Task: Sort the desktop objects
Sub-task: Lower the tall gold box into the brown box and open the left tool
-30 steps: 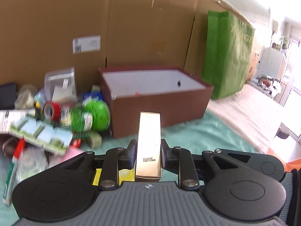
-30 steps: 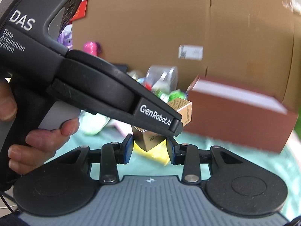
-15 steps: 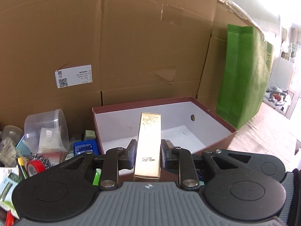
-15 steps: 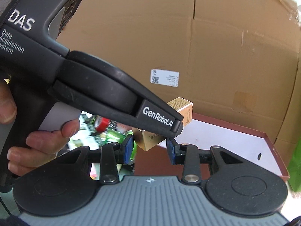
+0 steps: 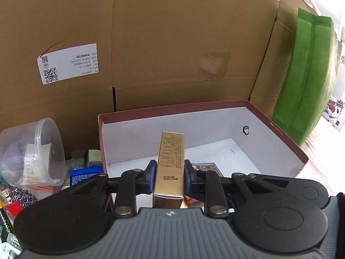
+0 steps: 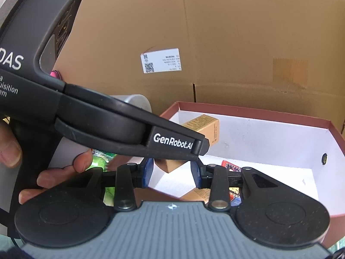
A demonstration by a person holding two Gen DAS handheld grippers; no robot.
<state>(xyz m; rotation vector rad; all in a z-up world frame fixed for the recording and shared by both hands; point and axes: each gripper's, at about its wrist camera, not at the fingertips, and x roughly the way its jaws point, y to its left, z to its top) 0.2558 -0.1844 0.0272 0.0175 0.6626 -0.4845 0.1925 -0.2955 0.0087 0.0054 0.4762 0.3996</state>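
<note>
My left gripper (image 5: 168, 176) is shut on a long gold carton (image 5: 171, 157) and holds it over the open brown box (image 5: 286, 142) with a white inside. In the right wrist view the left gripper's body (image 6: 120, 129) crosses in front, with the gold carton (image 6: 204, 127) sticking out over the brown box (image 6: 254, 110). My right gripper (image 6: 172, 171) is open; the carton's lower end hangs between its pads without touching them. Printed cards (image 6: 231, 167) lie on the box floor.
A clear plastic tub (image 5: 32, 151), a blue packet (image 5: 86, 173) and other small clutter lie left of the box. Large cardboard cartons (image 5: 172, 43) stand behind. A green fabric bag (image 5: 306, 82) stands at the right.
Both grippers rose and moved forward from the clutter to over the brown box. My right gripper's jaws widened and no longer pinch the carton; my left still holds it.
</note>
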